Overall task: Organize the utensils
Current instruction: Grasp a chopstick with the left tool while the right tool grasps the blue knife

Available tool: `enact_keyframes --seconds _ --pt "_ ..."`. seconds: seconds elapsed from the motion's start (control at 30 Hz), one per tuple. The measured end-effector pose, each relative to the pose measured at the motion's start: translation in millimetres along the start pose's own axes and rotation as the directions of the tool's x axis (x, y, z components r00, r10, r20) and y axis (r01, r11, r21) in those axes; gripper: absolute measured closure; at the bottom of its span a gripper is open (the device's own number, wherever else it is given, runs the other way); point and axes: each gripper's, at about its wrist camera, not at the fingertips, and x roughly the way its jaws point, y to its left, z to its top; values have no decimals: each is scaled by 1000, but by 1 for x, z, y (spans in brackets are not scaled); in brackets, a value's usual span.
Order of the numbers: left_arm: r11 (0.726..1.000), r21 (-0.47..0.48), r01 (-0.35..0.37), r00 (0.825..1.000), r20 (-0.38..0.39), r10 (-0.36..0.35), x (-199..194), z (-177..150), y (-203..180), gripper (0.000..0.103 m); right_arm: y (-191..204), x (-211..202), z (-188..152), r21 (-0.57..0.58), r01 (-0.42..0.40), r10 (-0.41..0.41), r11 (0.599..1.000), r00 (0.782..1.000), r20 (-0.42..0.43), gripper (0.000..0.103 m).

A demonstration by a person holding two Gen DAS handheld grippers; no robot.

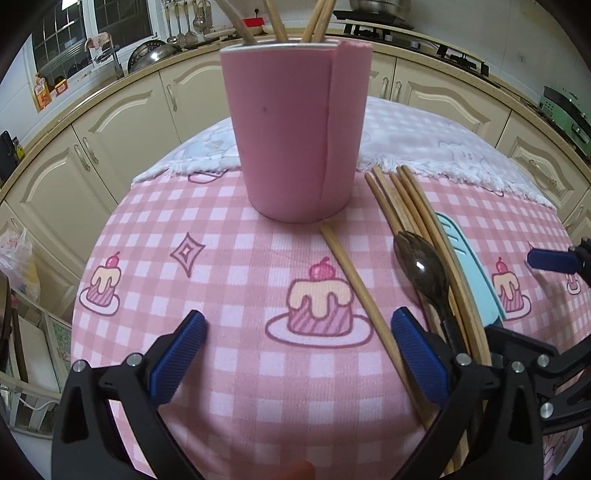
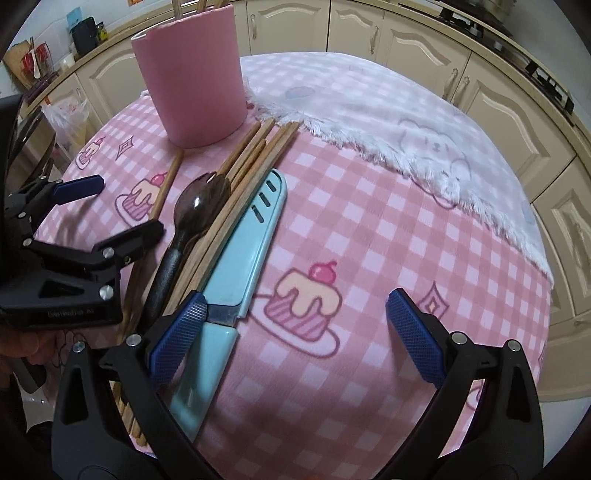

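A pink cup point(image 1: 295, 129) stands on the checked tablecloth with several chopsticks upright in it. One loose chopstick point(image 1: 354, 280) lies from the cup's base toward my left gripper point(image 1: 297, 332), which is open; the stick runs just inside its right finger. To the right lie a bundle of chopsticks point(image 1: 417, 206), a dark spoon point(image 1: 421, 269) and a light-blue sheathed knife point(image 1: 469, 266). In the right wrist view the cup point(image 2: 192, 74), the bundle point(image 2: 255, 158), the spoon point(image 2: 201, 206) and the knife point(image 2: 251, 236) show. My right gripper point(image 2: 295, 314) is open, its left finger over the knife's handle joint.
A white fluffy towel point(image 2: 424, 140) with a bear print covers the table's far side. Cream kitchen cabinets point(image 1: 110, 147) curve around behind, with a stove point(image 1: 406, 33) on the counter. The left gripper point(image 2: 118, 210) shows at the left of the right wrist view.
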Motion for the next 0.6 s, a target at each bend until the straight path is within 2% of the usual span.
enact_keyframes --seconds 0.13,0.27,0.4,0.47,0.6 --pt "1000 4 5 1000 -7 -5 1 2 -1 7 3 1 8 4 -4 4 1000 1000 4 10" --pt "1000 0 12 1000 -8 -12 1 9 0 18 9 6 16 -1 -18 18 1000 1000 7 11" --pt "999 31 32 999 -8 -31 -2 10 -3 26 5 5 16 -2 -26 26 1000 1000 2 16" --pt "999 40 36 999 -6 -36 -3 9 -2 27 -4 2 13 19 -30 30 999 1000 1 19" --pt "998 43 35 999 -4 -35 -2 10 -3 27 -10 2 11 30 -39 39 999 999 0 19"
